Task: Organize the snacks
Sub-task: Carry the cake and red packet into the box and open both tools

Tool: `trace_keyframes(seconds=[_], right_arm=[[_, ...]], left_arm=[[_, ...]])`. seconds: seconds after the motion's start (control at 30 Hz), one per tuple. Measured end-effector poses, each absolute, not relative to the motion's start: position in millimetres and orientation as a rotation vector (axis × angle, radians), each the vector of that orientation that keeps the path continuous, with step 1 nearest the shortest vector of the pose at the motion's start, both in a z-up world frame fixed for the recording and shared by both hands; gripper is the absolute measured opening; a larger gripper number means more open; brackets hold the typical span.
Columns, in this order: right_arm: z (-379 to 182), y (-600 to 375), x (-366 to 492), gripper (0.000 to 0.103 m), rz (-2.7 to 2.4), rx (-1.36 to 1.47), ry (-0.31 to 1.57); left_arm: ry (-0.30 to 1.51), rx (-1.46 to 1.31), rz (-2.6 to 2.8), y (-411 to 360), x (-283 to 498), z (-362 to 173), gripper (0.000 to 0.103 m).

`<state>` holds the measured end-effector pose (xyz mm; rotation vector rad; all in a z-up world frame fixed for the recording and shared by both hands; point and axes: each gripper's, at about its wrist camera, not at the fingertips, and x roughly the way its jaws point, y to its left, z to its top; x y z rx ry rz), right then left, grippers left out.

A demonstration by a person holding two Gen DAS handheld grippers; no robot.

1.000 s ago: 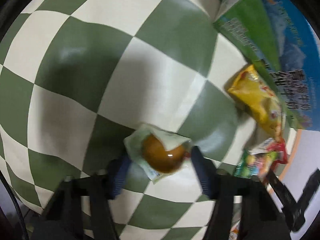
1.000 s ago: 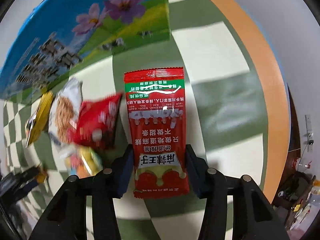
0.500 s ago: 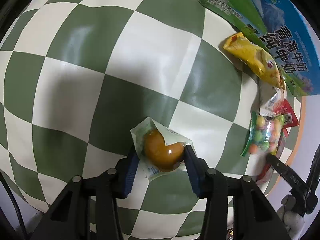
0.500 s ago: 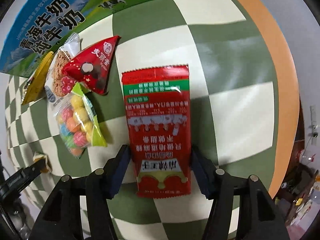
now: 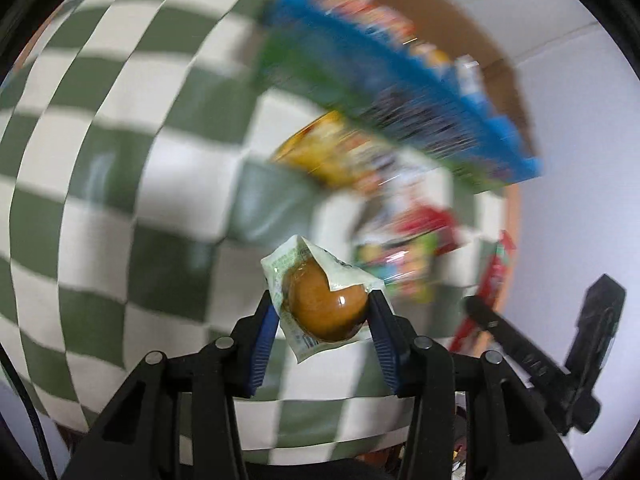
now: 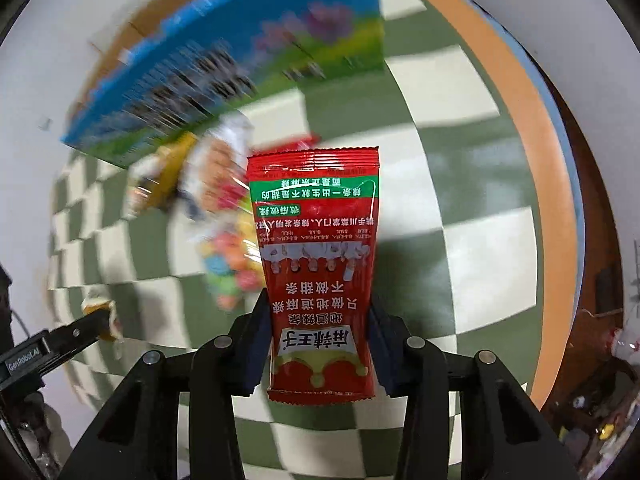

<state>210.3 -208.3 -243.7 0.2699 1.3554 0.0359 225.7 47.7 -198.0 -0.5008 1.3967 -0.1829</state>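
Note:
My left gripper (image 5: 325, 308) is shut on a brown egg in a clear and pale green wrapper (image 5: 326, 300), held above the green and white checked tablecloth (image 5: 120, 160). In the right wrist view my right gripper (image 6: 318, 316) is shut on the lower part of a red spicy-strip packet (image 6: 316, 248), lifted off the cloth. The left gripper with the egg (image 6: 98, 312) shows at that view's left edge. The right gripper's black arm (image 5: 520, 352) and the red packet (image 5: 492, 280) appear at the right of the left wrist view.
A blue and green milk carton box (image 6: 240, 64) stands at the back with snacks inside (image 5: 380, 12). In front of it lie a yellow packet (image 5: 328, 152), a red packet (image 5: 424, 220) and a bag of coloured candies (image 6: 228, 256). The table's orange rim (image 6: 532, 128) curves along the right.
Both grippers closed on their snacks and rose from the cloth. The egg and the red packet now hang above the table, and the box has swung into fuller view, blurred.

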Motion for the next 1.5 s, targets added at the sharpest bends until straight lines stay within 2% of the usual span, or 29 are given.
trace_keyframes(seconds=[0.13, 0.3, 0.5, 0.67, 1.0, 1.03, 1.07, 1.1, 1.13, 1.17, 1.2, 1.27, 1.5], right_arm=[[-192, -202, 234, 0.046, 0.088, 0.292, 1.266], [-123, -192, 287, 0.046, 0.119, 0.275, 1.129], [-86, -201, 368, 0.046, 0.07, 0.181, 1.061], [-92, -203, 426, 0.046, 0.036, 0.109, 1.104], [-170, -201, 482, 0.046, -0.014, 0.051, 1.24], [-177, -201, 485, 0.048, -0.012, 0.051, 1.263], [-184, -203, 489, 0.054, -0.007, 0.052, 1.297], [-191, -203, 491, 0.073, -0.008, 0.047, 1.324], [-196, -204, 492, 0.08, -0.011, 0.046, 1.341], [-199, -205, 492, 0.085, 0.016, 0.061, 1.348], [-202, -205, 492, 0.085, 0.024, 0.065, 1.359], [-206, -205, 492, 0.086, 0.024, 0.066, 1.373], [-211, -198, 486, 0.093, 0.033, 0.063, 1.368]], left_arm=[[1.339, -0.538, -0.303, 28, 280, -152, 0.042], [1.248, -0.419, -0.364, 4, 350, -102, 0.042], [1.259, -0.288, -0.328, -18, 428, -98, 0.042], [1.344, -0.228, -0.261, -26, 477, -134, 0.042], [1.554, -0.193, -0.225, -36, 503, -218, 0.044], [1.569, -0.206, -0.225, -35, 503, -222, 0.044], [1.578, -0.205, -0.212, -34, 503, -225, 0.05], [1.567, -0.198, -0.204, -33, 503, -226, 0.059], [1.551, -0.19, -0.2, -33, 502, -225, 0.065], [1.537, -0.175, -0.193, -32, 501, -224, 0.078], [1.53, -0.153, -0.181, -31, 501, -224, 0.084], [1.522, -0.132, -0.167, -28, 501, -224, 0.089], [1.443, -0.088, -0.127, -13, 498, -204, 0.089]])
